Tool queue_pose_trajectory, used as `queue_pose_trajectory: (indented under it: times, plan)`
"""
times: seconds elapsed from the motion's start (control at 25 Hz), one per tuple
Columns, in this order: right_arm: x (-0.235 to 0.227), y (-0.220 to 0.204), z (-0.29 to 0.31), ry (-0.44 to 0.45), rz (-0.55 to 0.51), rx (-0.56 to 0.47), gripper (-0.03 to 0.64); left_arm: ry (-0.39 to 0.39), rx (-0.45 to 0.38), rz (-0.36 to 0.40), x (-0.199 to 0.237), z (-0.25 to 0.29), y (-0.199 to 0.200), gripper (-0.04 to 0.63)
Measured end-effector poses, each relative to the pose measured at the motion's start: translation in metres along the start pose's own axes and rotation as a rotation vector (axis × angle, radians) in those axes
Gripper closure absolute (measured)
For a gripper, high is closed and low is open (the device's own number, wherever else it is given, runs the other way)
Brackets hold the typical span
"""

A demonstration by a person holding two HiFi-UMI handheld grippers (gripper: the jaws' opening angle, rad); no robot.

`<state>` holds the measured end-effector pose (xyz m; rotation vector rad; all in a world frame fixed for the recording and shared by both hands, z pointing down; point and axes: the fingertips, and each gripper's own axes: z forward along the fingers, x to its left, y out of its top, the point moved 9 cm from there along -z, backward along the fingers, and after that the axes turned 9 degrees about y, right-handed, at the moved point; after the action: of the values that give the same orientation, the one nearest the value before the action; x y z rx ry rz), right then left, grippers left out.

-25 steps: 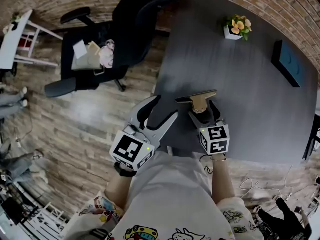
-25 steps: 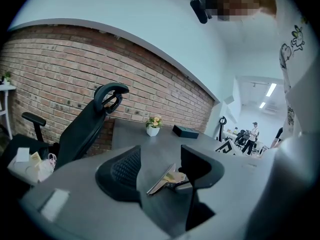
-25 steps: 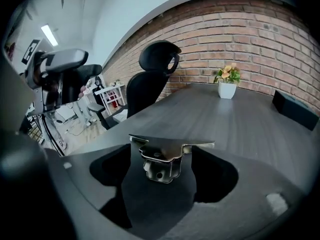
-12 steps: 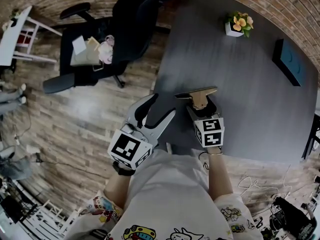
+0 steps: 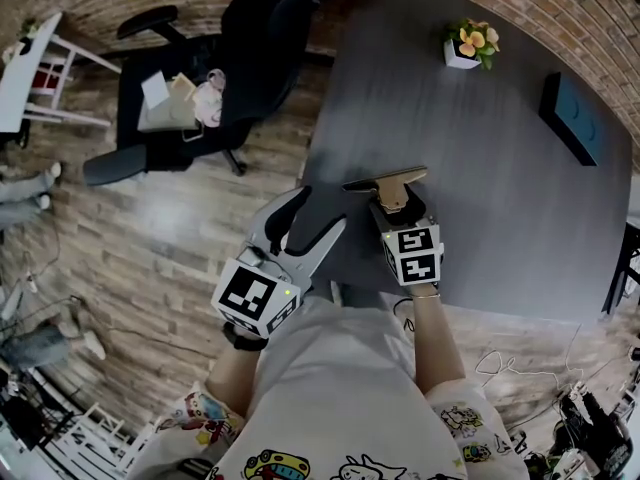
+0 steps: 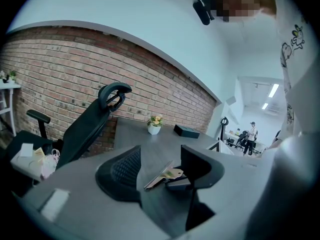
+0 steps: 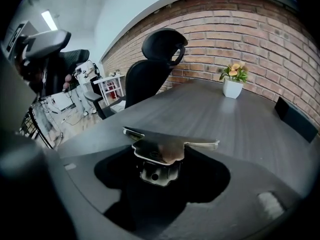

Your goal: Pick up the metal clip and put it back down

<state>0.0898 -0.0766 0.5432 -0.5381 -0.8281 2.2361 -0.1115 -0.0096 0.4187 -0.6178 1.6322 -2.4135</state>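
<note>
The metal clip point(image 5: 388, 181) is lying on the dark table point(image 5: 490, 188), its long bar running left to right across the head view. Its handle is pointing back at the person. The right gripper point(image 5: 397, 211) is straddling that handle, and its jaws have just been closing, though gaps are still showing on both sides. Since a second ago its marker cube has been drawing closer over the clip, which is sitting where it was. The left gripper point(image 5: 325, 209) is hovering at the table's left edge above the wooden floor point(image 5: 170, 238), jaws spread and empty. The clip is resting near that left edge. Bare tabletop is stretching beyond it toward the flower pot point(image 5: 468, 48) and a dark box point(image 5: 570, 118).
</note>
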Motion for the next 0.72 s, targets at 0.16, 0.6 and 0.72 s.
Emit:
queue_pose_trajectory:
  times: [0.16, 0.6, 0.72]
  plan:
    - [0.000, -0.001, 0.000, 0.006, -0.005, 0.004, 0.333, 0.010, -0.004, 0.003, 0.000, -0.002, -0.001, 0.339]
    - [-0.006, -0.002, -0.008, 0.018, 0.031, 0.000, 0.336, 0.033, -0.024, 0.001, 0.004, -0.005, 0.003, 0.339]
    - [-0.007, 0.002, -0.014, 0.016, 0.035, -0.012, 0.336, 0.033, -0.030, 0.003, 0.005, -0.003, 0.007, 0.339]
